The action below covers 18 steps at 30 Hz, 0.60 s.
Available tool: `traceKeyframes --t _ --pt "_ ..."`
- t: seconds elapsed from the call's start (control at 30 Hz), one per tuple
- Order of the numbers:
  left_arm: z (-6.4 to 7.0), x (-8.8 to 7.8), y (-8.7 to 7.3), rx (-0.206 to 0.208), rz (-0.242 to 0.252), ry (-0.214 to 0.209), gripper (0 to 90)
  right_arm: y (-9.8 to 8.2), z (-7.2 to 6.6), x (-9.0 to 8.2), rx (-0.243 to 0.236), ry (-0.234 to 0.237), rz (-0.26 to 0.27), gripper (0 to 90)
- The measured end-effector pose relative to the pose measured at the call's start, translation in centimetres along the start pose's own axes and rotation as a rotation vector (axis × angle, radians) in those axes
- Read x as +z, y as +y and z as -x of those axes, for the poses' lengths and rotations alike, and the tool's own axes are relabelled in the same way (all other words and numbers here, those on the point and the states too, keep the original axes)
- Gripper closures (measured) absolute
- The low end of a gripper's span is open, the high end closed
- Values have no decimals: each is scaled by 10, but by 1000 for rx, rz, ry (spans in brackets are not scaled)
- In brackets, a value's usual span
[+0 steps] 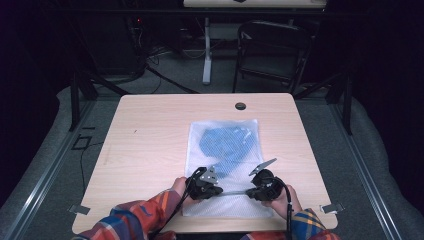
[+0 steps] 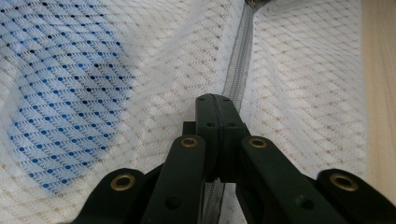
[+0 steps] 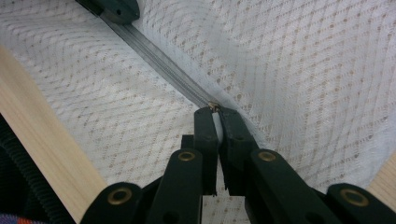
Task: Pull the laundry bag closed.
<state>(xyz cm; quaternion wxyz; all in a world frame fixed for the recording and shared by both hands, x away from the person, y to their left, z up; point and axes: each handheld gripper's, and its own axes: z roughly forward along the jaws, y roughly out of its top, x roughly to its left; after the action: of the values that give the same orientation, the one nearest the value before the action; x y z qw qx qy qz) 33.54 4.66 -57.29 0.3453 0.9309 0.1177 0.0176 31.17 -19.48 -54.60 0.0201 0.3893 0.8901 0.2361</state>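
My 2 grippers clamp the bag's [image 1: 223, 150] zipper [image 3: 163, 65]: left [image 2: 215, 100] anchors it, right [image 3: 215, 111] pinches the pull [image 3: 214, 107] to slide.

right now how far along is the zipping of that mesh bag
Done: the blue garment lies inside the white mesh bag on the table. In hand: the left gripper is clamped on the bag at the grey zipper; the right gripper pinches what looks like the zipper pull. Left: whether the zipper is closed between the grippers can't be told.
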Motion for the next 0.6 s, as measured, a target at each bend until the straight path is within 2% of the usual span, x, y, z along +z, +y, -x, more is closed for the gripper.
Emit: traceKeyframes --t 0.17,0.2,0.43,0.6 --pt "3 8 7 4 26 -2 900 1 0 2 1 -1 5 869" --pt "4 10 9 16 27 6 900 1 0 2 2 -1 6 869" --pt "4 17 14 13 43 9 900 2 -1 5 -1 0 10 868" --pt "3 17 15 10 27 6 900 2 -1 5 0 -8 4 869"
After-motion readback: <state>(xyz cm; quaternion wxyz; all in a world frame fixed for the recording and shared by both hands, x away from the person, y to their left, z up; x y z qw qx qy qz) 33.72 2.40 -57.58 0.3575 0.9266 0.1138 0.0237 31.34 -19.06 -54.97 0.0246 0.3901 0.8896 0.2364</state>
